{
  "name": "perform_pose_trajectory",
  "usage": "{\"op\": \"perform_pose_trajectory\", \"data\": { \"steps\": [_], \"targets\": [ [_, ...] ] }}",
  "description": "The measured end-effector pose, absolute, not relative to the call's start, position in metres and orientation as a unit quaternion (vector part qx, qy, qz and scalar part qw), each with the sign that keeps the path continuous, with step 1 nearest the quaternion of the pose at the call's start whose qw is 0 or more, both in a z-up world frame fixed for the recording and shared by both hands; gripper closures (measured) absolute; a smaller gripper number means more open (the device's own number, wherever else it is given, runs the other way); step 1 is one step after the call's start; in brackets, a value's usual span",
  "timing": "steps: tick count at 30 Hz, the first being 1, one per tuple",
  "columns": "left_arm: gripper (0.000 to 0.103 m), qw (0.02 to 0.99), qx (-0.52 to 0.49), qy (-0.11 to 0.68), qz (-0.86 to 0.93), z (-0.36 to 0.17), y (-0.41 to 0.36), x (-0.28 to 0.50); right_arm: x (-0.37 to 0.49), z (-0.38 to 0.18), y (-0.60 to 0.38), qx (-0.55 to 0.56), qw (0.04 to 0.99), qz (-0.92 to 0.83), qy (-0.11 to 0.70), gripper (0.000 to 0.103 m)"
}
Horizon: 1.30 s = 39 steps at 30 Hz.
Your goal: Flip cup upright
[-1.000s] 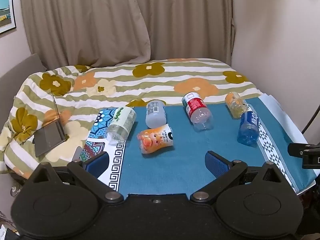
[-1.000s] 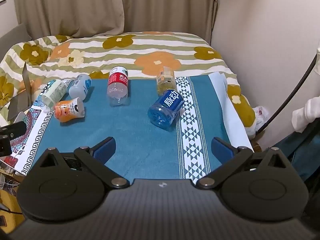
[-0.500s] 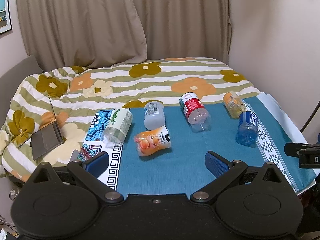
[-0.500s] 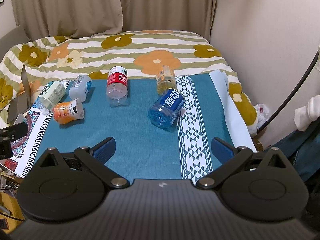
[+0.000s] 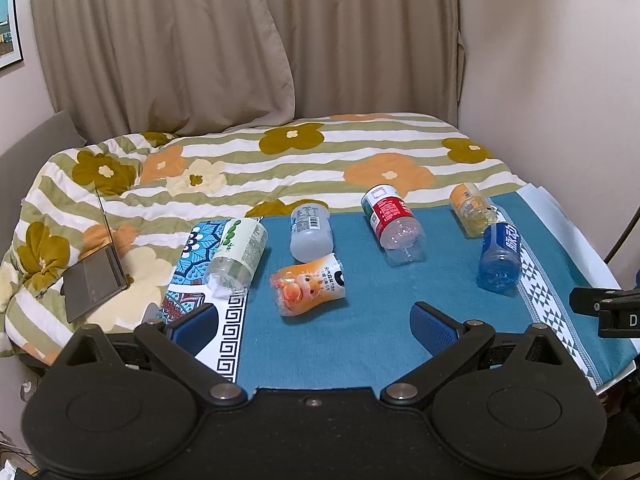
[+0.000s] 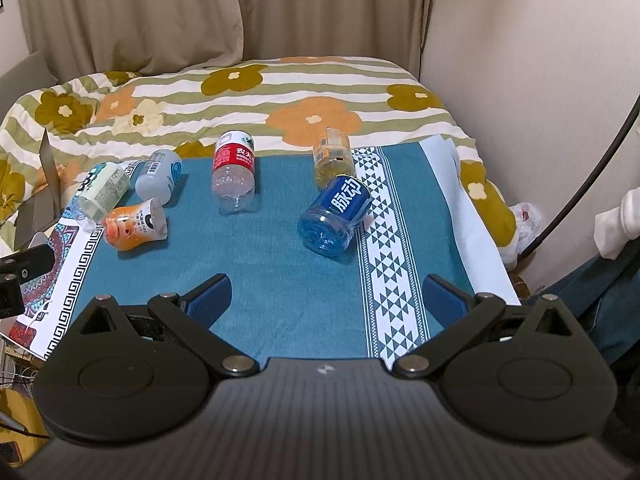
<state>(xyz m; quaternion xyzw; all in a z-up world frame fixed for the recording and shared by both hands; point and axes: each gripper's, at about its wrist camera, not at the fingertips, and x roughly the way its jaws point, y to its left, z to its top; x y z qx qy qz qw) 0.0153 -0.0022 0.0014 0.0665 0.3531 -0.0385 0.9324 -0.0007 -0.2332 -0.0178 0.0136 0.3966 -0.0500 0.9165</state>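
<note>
Nearest in the left wrist view, the left gripper (image 5: 314, 322) hangs over the near edge of the teal cloth (image 5: 360, 344) with its blue-padded fingers (image 5: 434, 326) spread wide and nothing between them. The right gripper (image 6: 326, 300) hovers likewise over the cloth's near edge, fingers wide apart and empty. Just beyond the left gripper, slightly left of its centre line, the orange cup (image 5: 308, 289) lies on its side on the cloth, apart from both fingers; which end is the mouth is hard to tell. In the right wrist view the same cup (image 6: 134, 227) sits well to the left, beyond that gripper's left finger. Just behind the orange cup lie a green-labelled cup (image 5: 238, 258), resting partly on a patterned mat (image 5: 188, 280), and a pale grey cup (image 5: 311, 232), both on their sides. Further right, a red-labelled cup (image 5: 392, 218) lies on its side near the middle of the cloth. At the right, a blue cup (image 5: 500, 258) lies beside the cloth's white triangle border, with a yellow cup (image 5: 472, 208) touching or just behind it. Beyond the cloth spreads a striped flowered blanket (image 5: 320, 160), a laptop (image 5: 96, 276) on its left part, then curtains (image 5: 240, 40).
</note>
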Motion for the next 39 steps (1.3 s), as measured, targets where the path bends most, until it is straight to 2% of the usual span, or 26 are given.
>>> {"op": "perform_pose_trajectory", "data": {
  "steps": [39],
  "targets": [
    [0.0, 0.934, 0.063, 0.352, -0.027, 0.0022, 0.0007, 0.0166, 0.0034, -0.0207, -0.2337, 0.018, 0.915, -0.047, 0.4, 0.0]
  ]
}}
